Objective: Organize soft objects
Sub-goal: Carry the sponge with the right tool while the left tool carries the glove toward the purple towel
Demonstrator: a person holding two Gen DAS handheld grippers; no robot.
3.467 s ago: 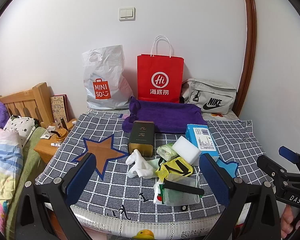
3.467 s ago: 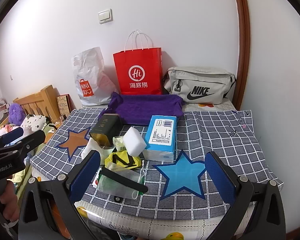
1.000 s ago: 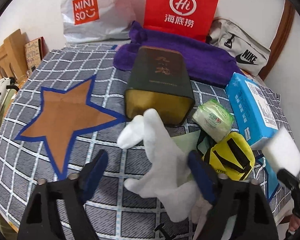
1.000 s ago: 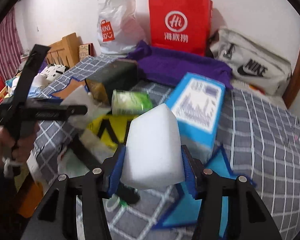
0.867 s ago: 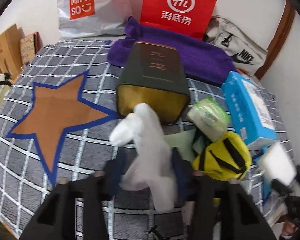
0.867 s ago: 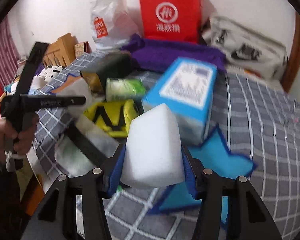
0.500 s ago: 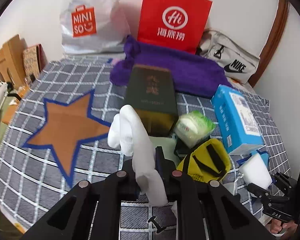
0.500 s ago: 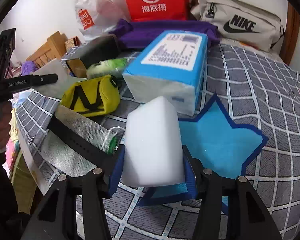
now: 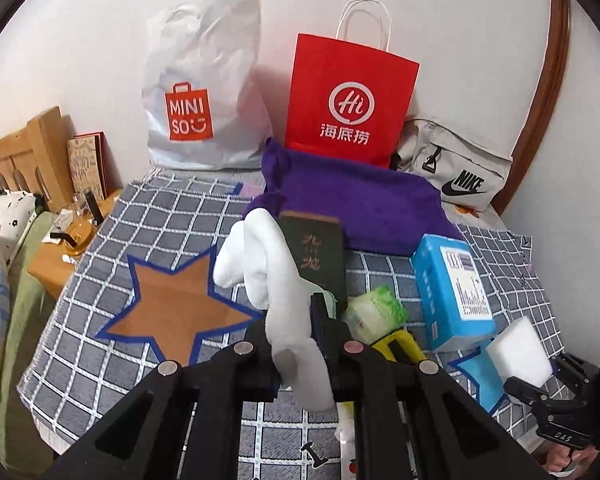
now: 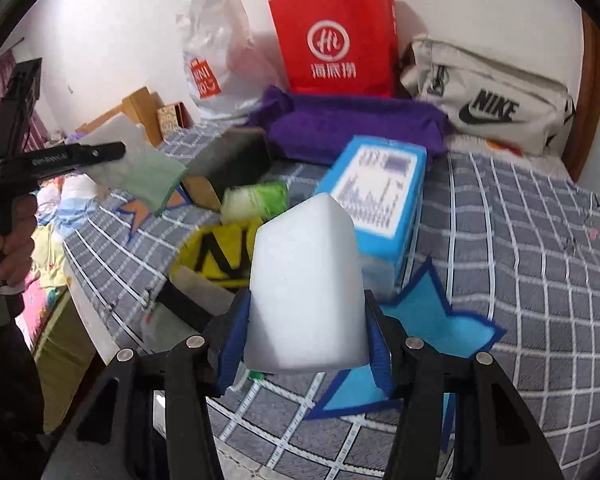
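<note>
My left gripper (image 9: 296, 340) is shut on a white sock (image 9: 268, 276) and holds it up above the checked blanket (image 9: 160, 220), next to the brown star patch (image 9: 172, 304). My right gripper (image 10: 306, 340) is shut on a white sponge block (image 10: 306, 284) held above the blue star patch (image 10: 428, 320). The sponge also shows at the right of the left wrist view (image 9: 520, 352). The left gripper with the sock shows at the left of the right wrist view (image 10: 132, 164).
On the blanket lie a dark tin box (image 9: 314, 252), a green tissue pack (image 9: 374, 314), a yellow pouch (image 10: 216, 254), a blue tissue box (image 9: 452, 292) and a purple towel (image 9: 360, 208). A Miniso bag (image 9: 204, 92), red paper bag (image 9: 348, 100) and Nike bag (image 9: 456, 172) line the wall.
The left gripper closed on the sock and lifted it off the blanket. The right gripper kept the sponge and carried it over the blue star.
</note>
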